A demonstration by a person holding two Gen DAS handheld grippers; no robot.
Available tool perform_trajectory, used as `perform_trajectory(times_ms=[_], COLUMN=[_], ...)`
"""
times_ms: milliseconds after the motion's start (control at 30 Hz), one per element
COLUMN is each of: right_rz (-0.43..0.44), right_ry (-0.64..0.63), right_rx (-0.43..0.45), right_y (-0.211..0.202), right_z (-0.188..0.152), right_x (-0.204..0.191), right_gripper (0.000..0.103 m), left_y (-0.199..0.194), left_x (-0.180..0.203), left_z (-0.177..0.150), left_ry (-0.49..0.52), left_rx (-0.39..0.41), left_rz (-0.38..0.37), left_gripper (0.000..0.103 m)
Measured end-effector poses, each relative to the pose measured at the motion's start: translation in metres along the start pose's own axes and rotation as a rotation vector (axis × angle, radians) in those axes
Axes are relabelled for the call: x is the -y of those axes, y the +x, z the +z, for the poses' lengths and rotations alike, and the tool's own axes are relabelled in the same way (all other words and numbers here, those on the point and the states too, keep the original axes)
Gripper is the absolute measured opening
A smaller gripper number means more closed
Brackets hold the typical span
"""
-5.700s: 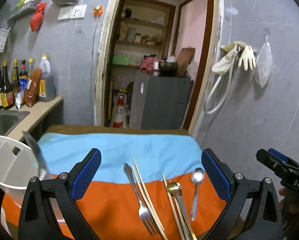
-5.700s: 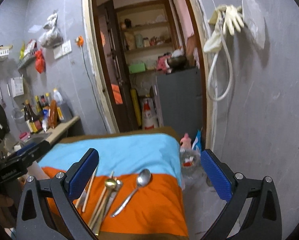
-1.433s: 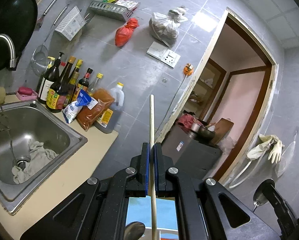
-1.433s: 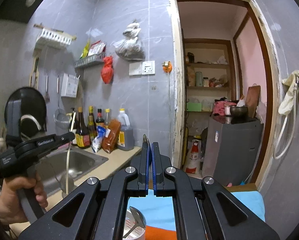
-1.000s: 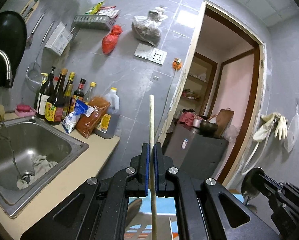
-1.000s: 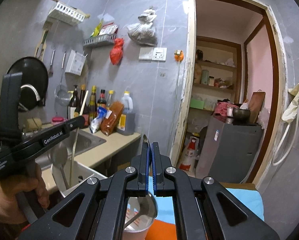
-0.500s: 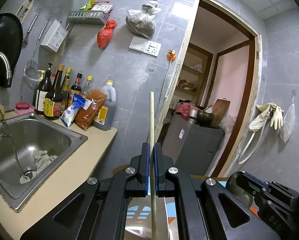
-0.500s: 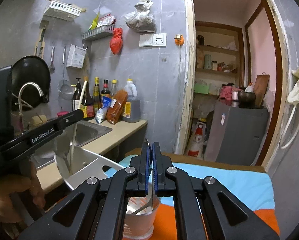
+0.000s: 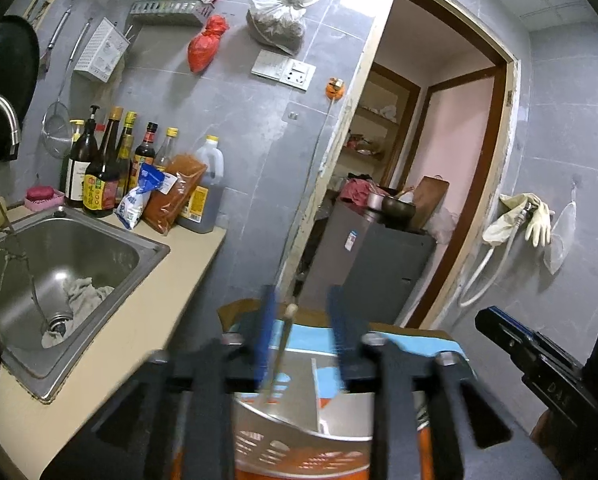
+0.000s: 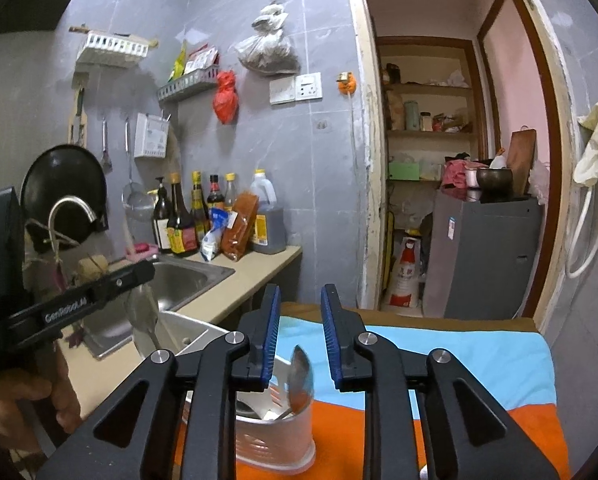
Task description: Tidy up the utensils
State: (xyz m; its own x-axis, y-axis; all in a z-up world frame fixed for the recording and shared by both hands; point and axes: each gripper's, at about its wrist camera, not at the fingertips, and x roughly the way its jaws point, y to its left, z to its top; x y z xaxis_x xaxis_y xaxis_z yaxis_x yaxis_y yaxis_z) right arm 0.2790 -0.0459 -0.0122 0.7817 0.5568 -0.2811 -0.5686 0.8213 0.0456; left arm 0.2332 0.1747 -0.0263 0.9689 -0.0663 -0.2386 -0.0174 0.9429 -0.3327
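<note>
Left gripper [image 9: 301, 328] hangs over the white utensil holder [image 9: 299, 424], its jaws opening and blurred; a wooden chopstick [image 9: 283, 340] stands between the blue pads, leaning slightly, with its lower end down inside the holder and neither pad pressing on it. Seen from the right wrist view, a hand [image 10: 27, 396] carries that gripper at the far left, above the holder's left rim. Beside it on the left, the steel sink [image 9: 71, 264] is sunk into a beige counter [image 9: 111, 360], with a rag at the drain and a row of sauce bottles [image 9: 111, 172] against the grey tiled wall.

Further right, the right gripper [image 10: 297, 328] also sits above the holder [image 10: 275, 436], jaws opening to a narrow gap. A metal spoon [image 10: 300, 376] stands just below and between its pads, bowl up, handle down in the holder, free of both pads. The holder rests on an orange and light-blue cloth [image 10: 459, 364] spread over the table. At the far right, a doorway opens on a grey cabinet [image 10: 487, 252] and shelves.
</note>
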Motion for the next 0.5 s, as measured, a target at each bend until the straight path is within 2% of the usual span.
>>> perform_trajectory(times_ms=[33,133,167,233,300,433,500], right_rz=[-0.005,-0.025,-0.031,-0.049,-0.062,-0.101,-0.116], right_ry=[0.007,0.033,0.040,0.051,0.057,0.050,0.048], right_rx=[0.001,0.019,0.026,0.037,0.049,0.073,0.088], right_y=[-0.003,-0.016,-0.020,-0.031,-0.041,-0.064,-0.075], right_z=[0.002,0.008,0.010,0.016,0.020,0.030,0.033], right_x=[0.003,0.013,0.017,0.025,0.032,0.049,0.059], right_gripper=[0.024,0.044,0.052,0.058,0.077,0.089,0.102], left_y=[-0.002,-0.005,-0.006,-0.010,-0.014,-0.019,-0.020], left_x=[0.003,0.018,0.023,0.034,0.047,0.073,0.087], left_z=[0.001,0.005,0.006,0.008,0.011,0.013,0.014], left_ry=[0.001,0.019,0.024,0.031,0.032,0.051,0.068], left_rx=[0.002,-0.010,-0.010,0.001,0.019,0.042,0.053], left_rz=[-0.002,-0.001,0.000,-0.007,-0.017,-0.029,-0.033], left_gripper=[0.032,0.037,0.043,0.055,0.065,0.078,0.089])
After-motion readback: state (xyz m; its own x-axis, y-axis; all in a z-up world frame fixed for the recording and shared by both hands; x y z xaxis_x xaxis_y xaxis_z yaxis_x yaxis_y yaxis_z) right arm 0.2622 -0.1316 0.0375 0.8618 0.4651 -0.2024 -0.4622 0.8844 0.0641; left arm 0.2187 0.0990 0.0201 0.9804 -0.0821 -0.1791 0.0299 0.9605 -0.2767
